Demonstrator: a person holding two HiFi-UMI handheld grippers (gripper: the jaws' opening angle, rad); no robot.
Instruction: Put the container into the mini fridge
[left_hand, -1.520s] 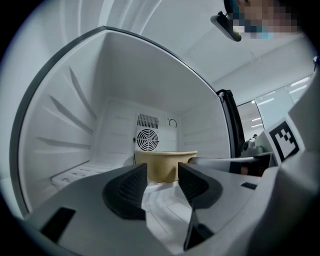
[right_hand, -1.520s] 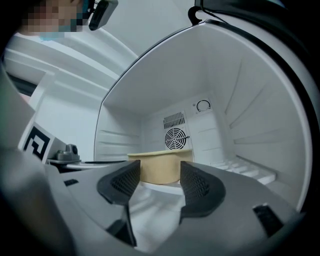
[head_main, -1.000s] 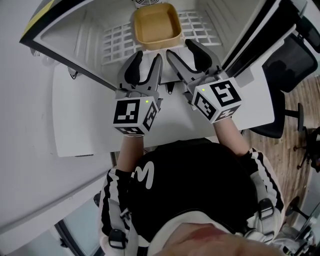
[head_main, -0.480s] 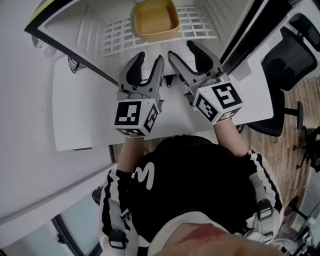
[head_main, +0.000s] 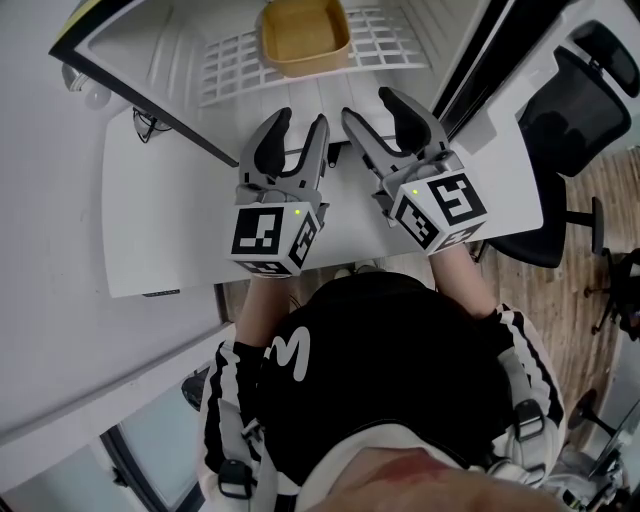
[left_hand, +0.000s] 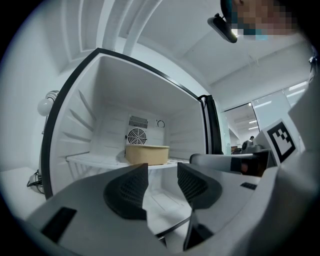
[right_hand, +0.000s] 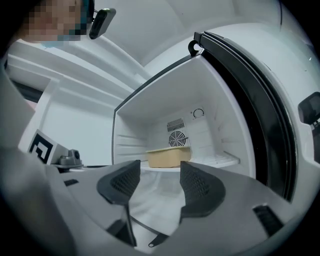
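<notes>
On the wire shelf (head_main: 230, 70) the container (head_main: 303, 35) sits placed, so left tool (head_main: 300, 120) and right tool (head_main: 370, 105) hang released, empty.

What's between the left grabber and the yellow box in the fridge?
Just the fridge's bare white shelf, with nothing else on that stretch. The head view and left gripper view both show the open, empty left gripper facing the container.
</notes>
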